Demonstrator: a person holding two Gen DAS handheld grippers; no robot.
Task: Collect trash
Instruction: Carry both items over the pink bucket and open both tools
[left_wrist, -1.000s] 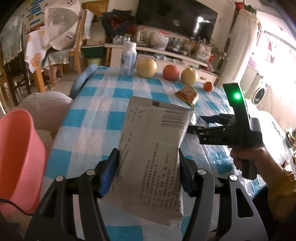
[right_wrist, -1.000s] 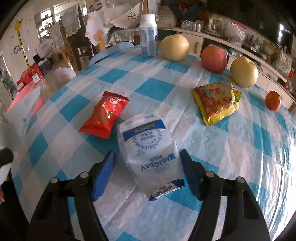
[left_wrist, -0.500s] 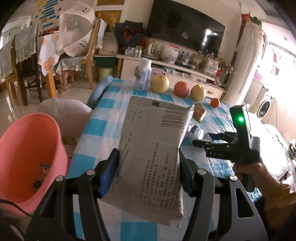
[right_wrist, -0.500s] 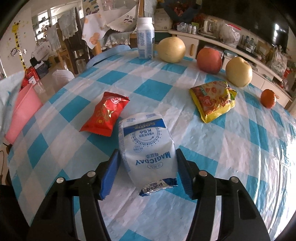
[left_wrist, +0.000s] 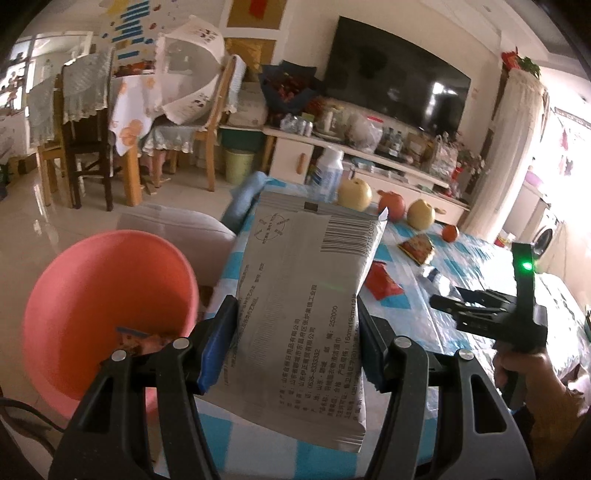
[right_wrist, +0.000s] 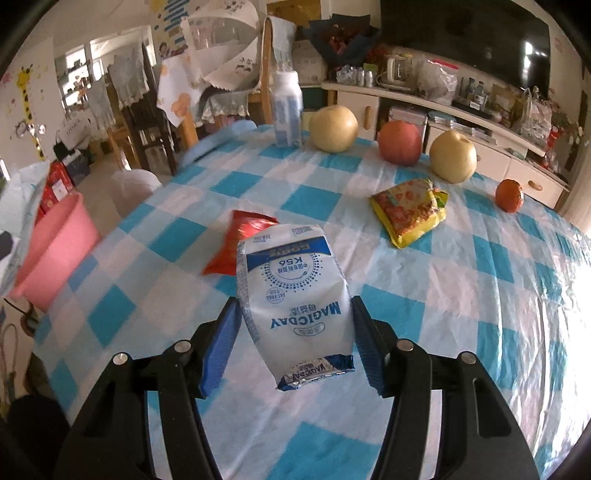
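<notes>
We note left gripper (left_wrist: 295, 347) pinching grey packet (left_wrist: 306, 295) beside pink bin (left_wrist: 107, 280) off table edge, ready to drop; right gripper (right_wrist: 295, 343) clamps white pouch (right_wrist: 295, 295) lifted clear of table (right_wrist: 480, 295).

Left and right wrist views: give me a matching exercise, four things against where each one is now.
Things:
1. grey packet
2. white pouch
3. yellow packet
4. pink bin

Places:
A. lying on the checked tablecloth
B. between the right gripper's pads, off the table
C. beside the table, lower than its top
D. between the left gripper's pads

Pairs: 1-D, 2-B, 3-A, 4-C
</notes>
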